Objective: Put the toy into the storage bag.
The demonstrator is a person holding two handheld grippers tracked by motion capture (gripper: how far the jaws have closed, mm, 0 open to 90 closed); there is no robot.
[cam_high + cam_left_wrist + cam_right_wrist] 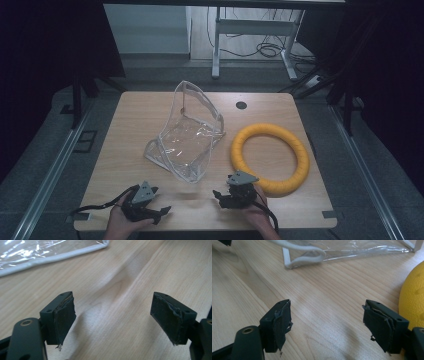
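A clear plastic bag (185, 135) with white trim stands half open at the middle of the wooden table (140, 110). To its right a yellow foam ring (270, 157) lies flat. My left gripper (161, 200) rests near the front edge, left of centre, and is open. Between its pads (63, 317) there is only bare wood, with the bag's trimmed edge (37, 252) ahead. My right gripper (223, 186) sits just left of the ring's near side, also open. The right gripper view (327, 320) has the bag (337, 250) ahead and the ring (412, 295) close beside the right pad.
A round cable hole (241, 105) sits at the table's far edge. Beyond the table stand a white desk frame (250, 30) and loose cables (270, 50) on the floor. Dark curtains flank both sides. Bare wood lies between the grippers and the bag.
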